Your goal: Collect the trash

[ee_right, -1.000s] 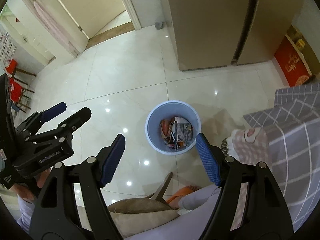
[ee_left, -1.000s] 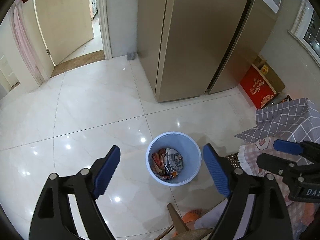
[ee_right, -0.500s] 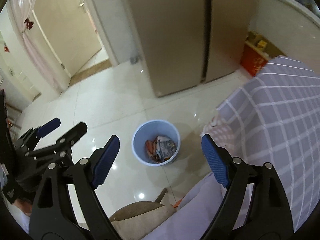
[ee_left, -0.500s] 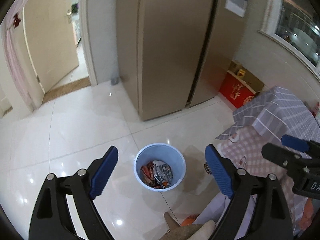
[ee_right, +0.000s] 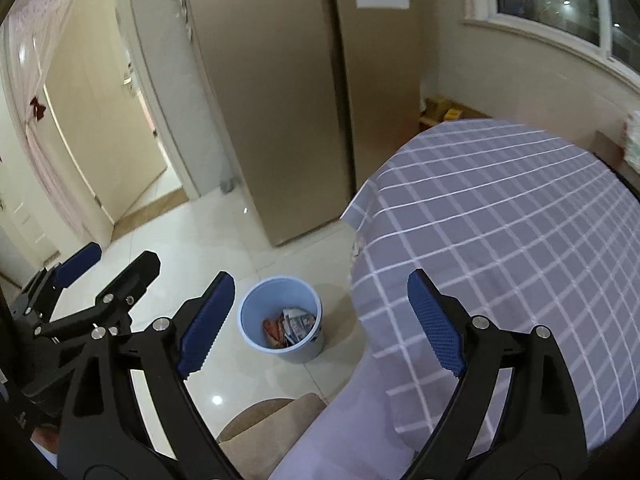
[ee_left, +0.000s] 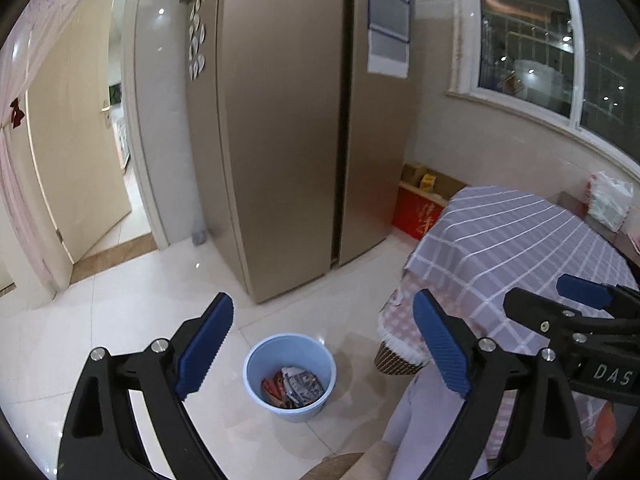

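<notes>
A light blue trash bin (ee_left: 290, 376) stands on the white tiled floor and holds crumpled wrappers (ee_left: 294, 386). It also shows in the right wrist view (ee_right: 282, 318) with wrappers (ee_right: 288, 326) inside. My left gripper (ee_left: 322, 344) is open and empty, high above the bin. My right gripper (ee_right: 318, 326) is open and empty, also above the bin, beside the table. The left gripper shows at the left edge of the right wrist view (ee_right: 106, 268), and the right gripper shows at the right edge of the left wrist view (ee_left: 568, 300).
A round table with a grey checked cloth (ee_right: 500, 240) stands right of the bin. A tall beige fridge (ee_left: 296, 120) stands behind it. A red box (ee_left: 420, 212) sits by the wall. A white bag (ee_left: 608, 200) lies beyond the table. A door (ee_left: 76, 152) stands open at the left.
Both grippers have risen and tilted up, so the bin looks smaller and lower. The table top, fridge and window have come into view. Both stay open and empty.
</notes>
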